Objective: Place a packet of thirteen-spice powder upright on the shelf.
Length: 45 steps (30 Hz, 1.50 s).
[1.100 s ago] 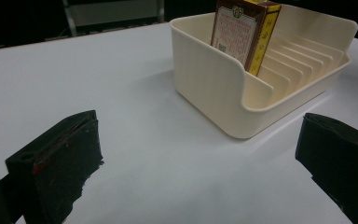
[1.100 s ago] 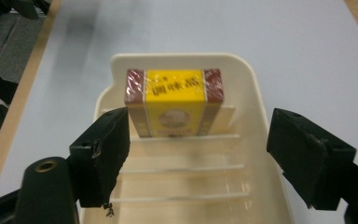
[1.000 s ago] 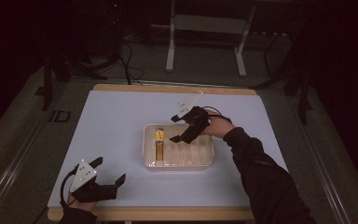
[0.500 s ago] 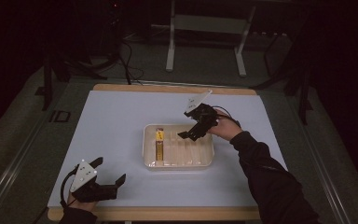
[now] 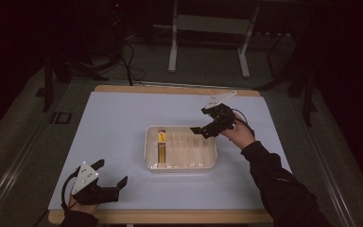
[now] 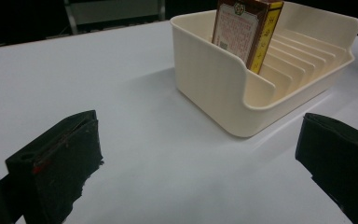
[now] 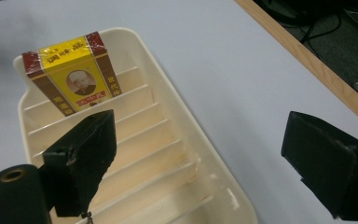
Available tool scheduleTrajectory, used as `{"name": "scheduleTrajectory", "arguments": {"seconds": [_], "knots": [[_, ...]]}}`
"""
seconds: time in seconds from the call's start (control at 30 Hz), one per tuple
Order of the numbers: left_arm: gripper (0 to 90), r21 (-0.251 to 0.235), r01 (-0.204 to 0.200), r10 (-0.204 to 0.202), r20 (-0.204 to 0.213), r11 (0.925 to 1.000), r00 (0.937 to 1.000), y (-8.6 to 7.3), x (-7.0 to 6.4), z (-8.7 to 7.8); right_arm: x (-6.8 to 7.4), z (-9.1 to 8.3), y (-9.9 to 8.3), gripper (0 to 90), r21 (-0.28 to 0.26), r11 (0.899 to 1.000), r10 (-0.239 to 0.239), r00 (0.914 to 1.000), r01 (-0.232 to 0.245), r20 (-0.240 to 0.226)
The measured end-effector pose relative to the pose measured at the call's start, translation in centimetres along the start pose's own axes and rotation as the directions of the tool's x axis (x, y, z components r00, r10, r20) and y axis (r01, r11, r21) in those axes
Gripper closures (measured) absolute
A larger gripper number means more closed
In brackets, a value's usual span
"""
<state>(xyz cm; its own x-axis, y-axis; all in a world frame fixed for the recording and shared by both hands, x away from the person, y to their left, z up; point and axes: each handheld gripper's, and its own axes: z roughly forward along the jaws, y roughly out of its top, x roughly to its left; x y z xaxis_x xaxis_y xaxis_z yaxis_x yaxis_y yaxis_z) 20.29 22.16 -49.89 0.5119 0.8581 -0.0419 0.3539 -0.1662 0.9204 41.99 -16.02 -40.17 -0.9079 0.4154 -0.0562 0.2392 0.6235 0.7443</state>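
Listing: we are holding the right claw spread and empty above the slotted tray, its box standing upright in the end slot, while the left claw, also spread, is resting idle on the tabletop.

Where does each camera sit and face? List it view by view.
High view: above the table's near side, looking forward and down; both forearms, left gripper, right gripper.
Left gripper view: low on the table, facing the cream slotted plastic tray; black fingers.
Right gripper view: above the tray, looking down.
Shared: the yellow-and-brown box in the tray.
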Motion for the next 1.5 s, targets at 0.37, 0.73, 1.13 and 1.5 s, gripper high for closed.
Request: {"name": "scheduleTrajectory", "arguments": {"seconds": [0.37, 0.73, 1.13, 1.5], "knots": [[0.4, 0.002, 0.0, 0.0, -0.001, 1.0, 1.0, 0.0, 0.0, 0.1, 0.2, -2.8, -2.0, 10.3, -0.071, 0.997, 0.034, 0.9987, -0.032, 0.038], [0.4, 0.004, -0.001, 0.001, 0.005, 1.0, 1.0, 0.1, 0.0, 0.3, -0.3, -5.1, -4.3, 10.4, -0.123, 0.985, 0.138, 0.9821, -0.122, 0.129], [0.4, 0.007, 0.001, -0.001, 0.022, 1.0, 0.9998, 0.3, -0.2, 0.7, 0.3, -8.6, -7.4, 10.4, -0.175, 0.966, 0.227, 0.9506, -0.191, 0.212], [0.4, 0.012, -0.007, 0.006, 0.036, 0.9999, 0.9993, 0.4, -0.4, 1.0, 2.4, -10.0, -10.9, 10.5, -0.234, 0.937, 0.321, 0.9047, -0.26, 0.28]]}}
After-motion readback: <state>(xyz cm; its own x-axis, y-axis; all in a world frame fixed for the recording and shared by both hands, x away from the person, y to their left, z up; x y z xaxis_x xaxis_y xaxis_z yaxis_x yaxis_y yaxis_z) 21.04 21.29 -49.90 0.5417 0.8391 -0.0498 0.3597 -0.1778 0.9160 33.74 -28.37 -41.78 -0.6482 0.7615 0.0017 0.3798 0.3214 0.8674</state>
